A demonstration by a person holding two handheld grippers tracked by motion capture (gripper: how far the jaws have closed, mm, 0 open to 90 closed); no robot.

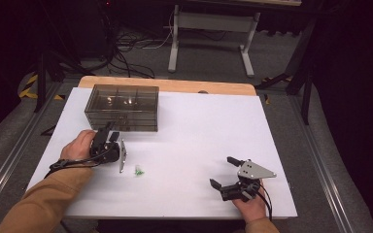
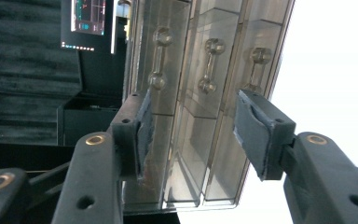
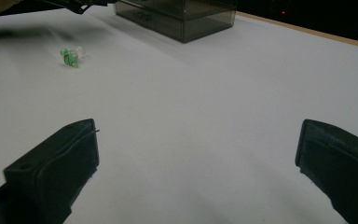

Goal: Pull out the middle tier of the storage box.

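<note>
- Three drawers, one smoked-plastic drawer box [image 1: 122,107]: this is the piece I am working on, and my landmark. It stands at the far left of the white table [image 1: 204,141]. All three fronts look flush and shut, each with a clear bar handle; the middle handle [image 2: 208,66] sits dead ahead in the left gripper view.
- One left gripper [image 1: 108,136]: rolled on its side, just in front of the box's near face. Its jaws stand apart, straddling the drawer fronts, pads not pressing on anything. No handle is gripped.
- Progress, as I judge it: the approach to the box is made; gripping a handle and pulling a drawer are still to do.
- One small green-and-clear item [image 1: 139,171]: loose on the table, nearer me than the box and a little to its right. I cannot tell what it is; probably meant for a drawer.
- One right gripper [image 1: 224,175]: well apart from the box, at the near right of the table, jaws wide apart over bare table, holding nothing.
</note>
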